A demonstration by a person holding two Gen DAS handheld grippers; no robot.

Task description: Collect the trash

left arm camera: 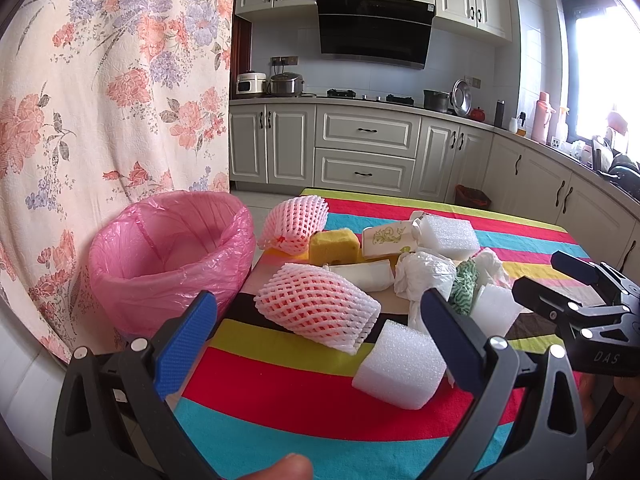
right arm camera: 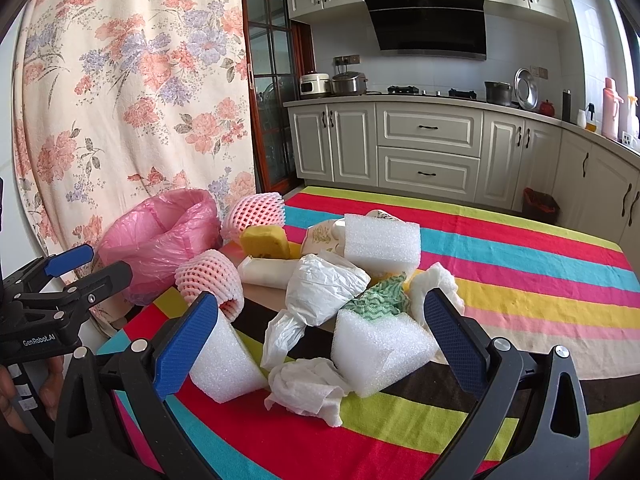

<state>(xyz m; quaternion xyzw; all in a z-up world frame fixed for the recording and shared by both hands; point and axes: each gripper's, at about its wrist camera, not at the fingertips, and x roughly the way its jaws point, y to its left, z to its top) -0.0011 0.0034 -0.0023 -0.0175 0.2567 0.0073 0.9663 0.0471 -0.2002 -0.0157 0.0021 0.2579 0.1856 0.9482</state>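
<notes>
Nothing appears to be collected yet: the pink-lined trash bin point(left arm camera: 168, 256) is standing off the left edge of the striped tablecloth point(left arm camera: 280, 420), and the part of its inside that shows is looking empty. All the trash is still lying in a heap just right of the bin. Nearest the bin are two pink foam fruit nets point(left arm camera: 320, 312), with a yellow sponge point(left arm camera: 334, 246) between them. Farther from the bin are white foam blocks point(right arm camera: 380, 346), a crumpled white plastic bag point(right arm camera: 324, 288), a wadded tissue point(right arm camera: 308, 388), a green patterned cloth point(right arm camera: 380, 300) and a printed paper carton point(left arm camera: 386, 238).

The left gripper point(left arm camera: 320, 332) is hovering with its jaws spread wide, facing the nearer fruit net and gripping nothing. The right gripper point(right arm camera: 320, 330) is likewise spread and empty, pointing at the foam and tissue. By my judgement the whole job is still lying ahead.
</notes>
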